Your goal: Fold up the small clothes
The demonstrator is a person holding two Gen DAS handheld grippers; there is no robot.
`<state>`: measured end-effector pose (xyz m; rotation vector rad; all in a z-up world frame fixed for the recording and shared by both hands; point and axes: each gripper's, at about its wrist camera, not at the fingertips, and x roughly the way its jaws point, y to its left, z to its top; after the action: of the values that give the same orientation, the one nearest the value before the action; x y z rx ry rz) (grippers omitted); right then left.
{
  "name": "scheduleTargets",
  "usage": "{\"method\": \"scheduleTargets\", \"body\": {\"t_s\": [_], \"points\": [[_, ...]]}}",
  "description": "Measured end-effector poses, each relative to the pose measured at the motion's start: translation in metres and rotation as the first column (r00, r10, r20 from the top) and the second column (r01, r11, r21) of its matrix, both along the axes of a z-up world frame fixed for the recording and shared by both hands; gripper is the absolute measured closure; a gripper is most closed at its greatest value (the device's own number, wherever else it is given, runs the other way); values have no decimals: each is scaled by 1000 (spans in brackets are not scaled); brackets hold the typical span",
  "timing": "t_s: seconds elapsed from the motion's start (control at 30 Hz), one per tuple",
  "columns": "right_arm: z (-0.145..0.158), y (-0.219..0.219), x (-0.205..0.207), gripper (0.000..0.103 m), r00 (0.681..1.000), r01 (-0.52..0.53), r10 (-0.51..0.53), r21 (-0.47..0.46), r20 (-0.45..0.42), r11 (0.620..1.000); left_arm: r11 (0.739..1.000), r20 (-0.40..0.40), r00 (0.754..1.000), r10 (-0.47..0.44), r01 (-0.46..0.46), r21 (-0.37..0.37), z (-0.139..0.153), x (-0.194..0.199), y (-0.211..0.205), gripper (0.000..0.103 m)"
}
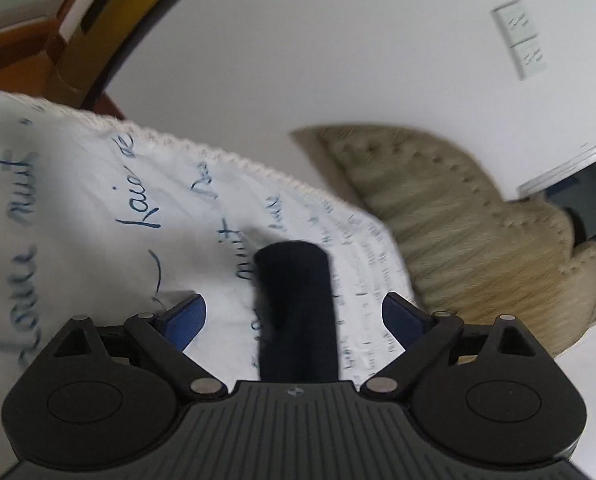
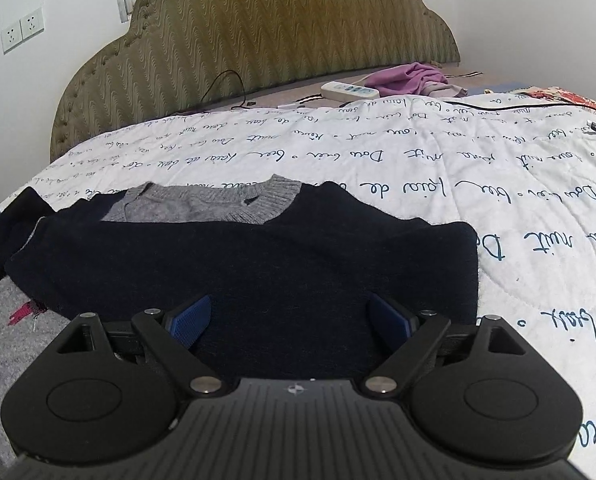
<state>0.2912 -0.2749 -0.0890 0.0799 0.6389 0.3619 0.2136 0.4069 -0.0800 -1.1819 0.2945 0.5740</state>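
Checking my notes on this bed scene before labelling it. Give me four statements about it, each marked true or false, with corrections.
1. The navy sweater lies on the white quilt with script writing. True.
2. The right tongs are clamped on the sweater. False: their jaws stand open above it.
3. A white power strip lies near the headboard. True.
4. The purple cloth lies on top of the sweater. False: it lies far off, beside the power strip.

i'm looking at my left gripper (image 1: pixel 294 322) and right gripper (image 2: pixel 292 322): both are showing ribbed black housings, round side caps, black linkage arms with silver pins, and blue textured pads (image 2: pixel 188 322).
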Motion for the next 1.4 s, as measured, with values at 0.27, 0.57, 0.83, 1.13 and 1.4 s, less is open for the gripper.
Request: {"method": "scheduleTargets", "body": {"t_s": [0.27, 0.57, 0.83, 1.13, 1.4], "points": [[-1, -7, 2, 13, 1000, -3, 3, 50, -7, 999, 985, -103, 993, -61, 76, 155, 10, 40, 5, 71], [-2, -19, 3, 13, 1000, 4, -2, 145, -15, 989, 877, -253, 967, -30, 147, 458, 49, 47, -48, 94], [-3, -26, 4, 12, 1000, 9, -5, 200, -22, 980, 361, -199, 852, -484, 402, 842, 110, 2, -289, 93], [-5, -35, 5, 13, 999, 19, -10, 270, -34, 963, -172, -621, 388, -681, 739, 651, 17, -27, -464, 47], [-8, -43, 8, 12, 999, 20, -4, 343, -46, 939, 371, -140, 576, -806, 674, 639, 51, -62, -363, 0]]}}
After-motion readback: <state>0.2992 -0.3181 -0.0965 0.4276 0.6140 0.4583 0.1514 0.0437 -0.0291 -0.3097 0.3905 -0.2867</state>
